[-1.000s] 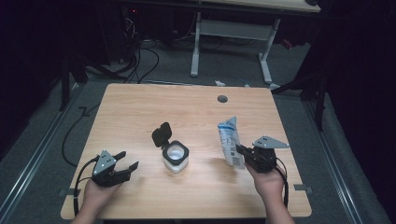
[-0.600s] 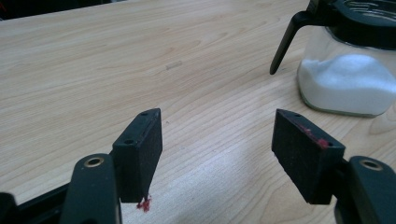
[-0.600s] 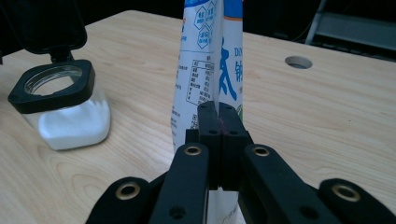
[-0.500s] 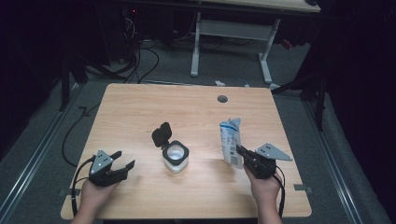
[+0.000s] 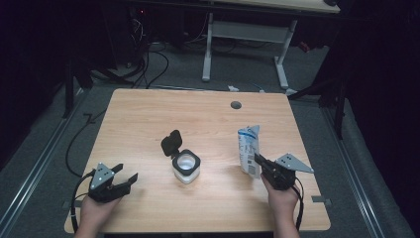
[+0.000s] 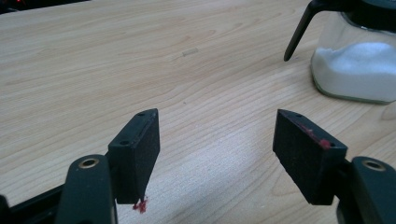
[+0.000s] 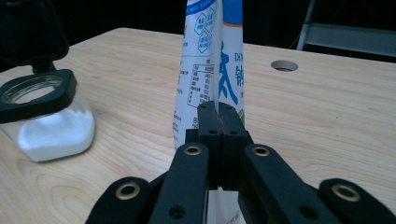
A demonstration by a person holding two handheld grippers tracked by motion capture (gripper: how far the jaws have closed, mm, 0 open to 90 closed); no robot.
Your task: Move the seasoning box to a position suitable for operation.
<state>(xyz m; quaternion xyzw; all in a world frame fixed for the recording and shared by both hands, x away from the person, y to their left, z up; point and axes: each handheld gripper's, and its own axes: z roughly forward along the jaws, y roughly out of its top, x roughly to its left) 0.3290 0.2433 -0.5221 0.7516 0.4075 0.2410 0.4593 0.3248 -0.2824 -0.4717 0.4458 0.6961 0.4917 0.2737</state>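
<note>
Left gripper [image 5: 124, 179]: near the worktop's front left corner, jaws spread apart with nothing between them, bare wood under them
Right gripper [image 5: 258, 161]: near the front right corner, jaws clamped together on the lower edge of the bag
Bag [image 5: 248, 150]: white and blue, standing upright on the right half of the worktop
Jar [image 5: 186, 166]: glass, white powder inside, black lid flipped open, mid-worktop between the two grippers, apart from both
Cable hole [image 5: 236, 105]: toward the far edge
</note>
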